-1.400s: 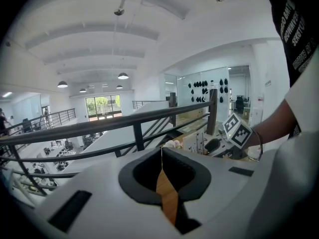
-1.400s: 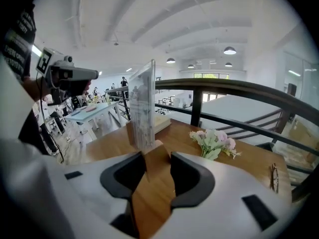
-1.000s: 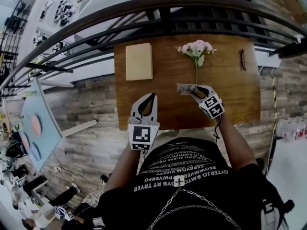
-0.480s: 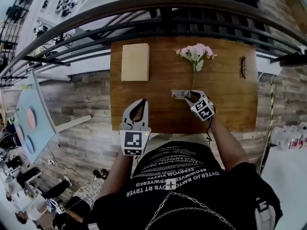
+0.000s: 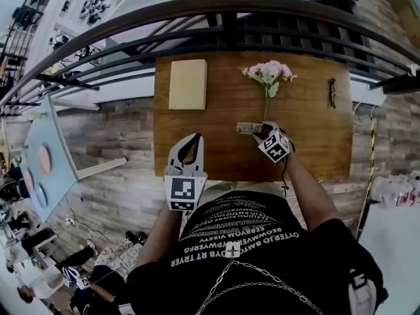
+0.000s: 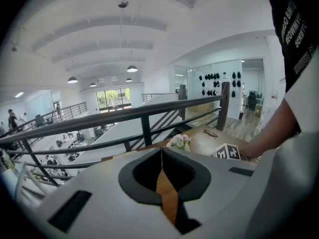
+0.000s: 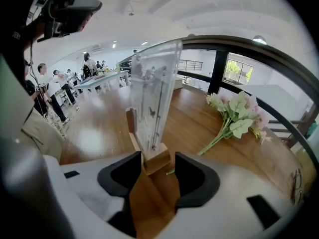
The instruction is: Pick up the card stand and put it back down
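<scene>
- Card stand (image 7: 152, 98): a clear upright panel set in a small wooden base. It stands on the wooden table (image 5: 308, 143), toward the front and about midway across.
- Right gripper (image 5: 261, 131) is at the stand's near side, pointing steeply down. Its jaws have just been opening and are now released. The wooden base sits between the tips, and a gap shows beside it, so the pads do not clamp it.
- Left gripper (image 5: 195, 138) has its jaws closed tip to tip with nothing between them. It hangs over the table's front left part, well apart from the stand.
- Flowers (image 5: 269, 72) lie flat beyond the stand, with the pink blooms toward the far edge and the stem end near the stand.
- Tan book (image 5: 188, 84) lies at the far left of the table.
- Glasses (image 5: 332, 92) lie near the far right edge.
- Dark railing (image 5: 223, 12) runs along just past the table's far side.
</scene>
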`<state>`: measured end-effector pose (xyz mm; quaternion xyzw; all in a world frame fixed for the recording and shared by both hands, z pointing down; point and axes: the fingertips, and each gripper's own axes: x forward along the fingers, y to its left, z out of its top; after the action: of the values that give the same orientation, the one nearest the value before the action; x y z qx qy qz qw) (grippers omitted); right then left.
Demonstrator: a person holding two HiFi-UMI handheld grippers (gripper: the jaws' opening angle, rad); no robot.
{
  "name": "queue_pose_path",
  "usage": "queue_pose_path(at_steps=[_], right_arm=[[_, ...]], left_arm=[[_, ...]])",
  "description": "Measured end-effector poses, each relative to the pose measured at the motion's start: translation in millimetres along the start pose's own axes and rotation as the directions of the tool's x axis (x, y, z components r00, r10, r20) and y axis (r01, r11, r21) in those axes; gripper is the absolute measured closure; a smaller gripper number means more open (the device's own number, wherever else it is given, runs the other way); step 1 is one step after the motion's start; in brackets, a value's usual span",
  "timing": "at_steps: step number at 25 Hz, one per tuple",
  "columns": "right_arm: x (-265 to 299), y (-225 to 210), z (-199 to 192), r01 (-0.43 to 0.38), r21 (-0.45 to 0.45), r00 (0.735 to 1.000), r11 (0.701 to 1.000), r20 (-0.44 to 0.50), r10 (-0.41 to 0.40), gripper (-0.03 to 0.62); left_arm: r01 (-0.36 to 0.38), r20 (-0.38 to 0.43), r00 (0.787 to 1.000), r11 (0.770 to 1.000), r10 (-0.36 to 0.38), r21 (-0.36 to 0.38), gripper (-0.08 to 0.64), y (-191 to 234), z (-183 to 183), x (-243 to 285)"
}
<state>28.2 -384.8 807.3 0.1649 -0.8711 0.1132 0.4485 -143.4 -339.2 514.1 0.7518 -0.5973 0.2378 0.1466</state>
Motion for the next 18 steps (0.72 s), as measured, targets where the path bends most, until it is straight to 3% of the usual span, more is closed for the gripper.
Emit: queue_pose_path(at_steps=[8,10,12,14,18], right_arm=[[-64,-7,15,0.125,0.155,0.984,0.980,0.104,-0.142,0.360],[-88,-12,19,0.180,0.204,0.970,0.962,0.125,-0.208,0.403],[-117,-18,26,0.255,0.252,0.938,0.934,0.169,-0.302,0.512],[-151,-22,38,0.309,0.297,0.893,0.904,0.236,-0.383,0.567],[-222,-12,76,0.349,0.343,0.798,0.872,0.380,-0.469,0.578]], left_arm=[[0.026,0.096,0.995,0.999,-0.029,0.031,0.531,-6,18,-23],[0.010,0.133,0.991,0.999,-0.017,0.052,0.531,-4,24,-32],[-0.016,0.177,0.984,0.995,-0.001,0.096,0.531,-4,29,-42],[-0.026,0.224,0.975,0.992,-0.002,0.122,0.531,-5,34,-52],[-0.001,0.275,0.961,0.996,-0.023,0.085,0.531,1,39,-69]])
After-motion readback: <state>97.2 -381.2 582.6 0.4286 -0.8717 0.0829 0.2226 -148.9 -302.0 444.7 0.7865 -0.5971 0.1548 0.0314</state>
